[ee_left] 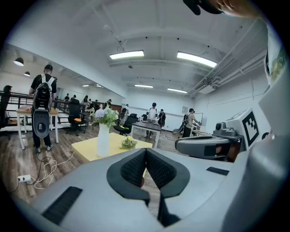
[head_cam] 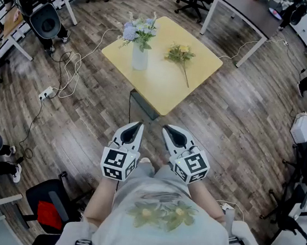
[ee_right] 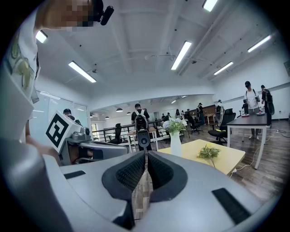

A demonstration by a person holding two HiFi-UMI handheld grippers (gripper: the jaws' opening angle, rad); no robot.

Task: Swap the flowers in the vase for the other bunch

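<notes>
- Jaws of my left gripper (ee_left: pixel 145 150) are pressed together, with nothing between the black ribbed pads.
- My right gripper (ee_right: pixel 146 154) is closed too, pads meeting and empty.
- In the head view both tools sit side by side close to my body, tips aimed at the square yellow table (head_cam: pixel 159 87) and well apart from it.
- Each tool carries a marker cube (head_cam: pixel 117 163) printed with black-and-white square patterns. The one on the right tool shows a blocky shape much like a letter F.
- The tall white vase (head_cam: pixel 140 59) stands upright on the table's left part and holds the pale blue and white flowers (head_cam: pixel 137 31) with their green leaves.
- The yellow-green bunch (head_cam: pixel 180 54) lies flat on the tabletop to the right of the vase, near it but not touching, its thin stem pointing my way.
- My white shirt (head_cam: pixel 160 196) bears a printed green and yellow flower motif.
- A white cable (head_cam: pixel 70 72) loops over the wooden plank floor (head_cam: pixel 236 130) left of the table.
</notes>
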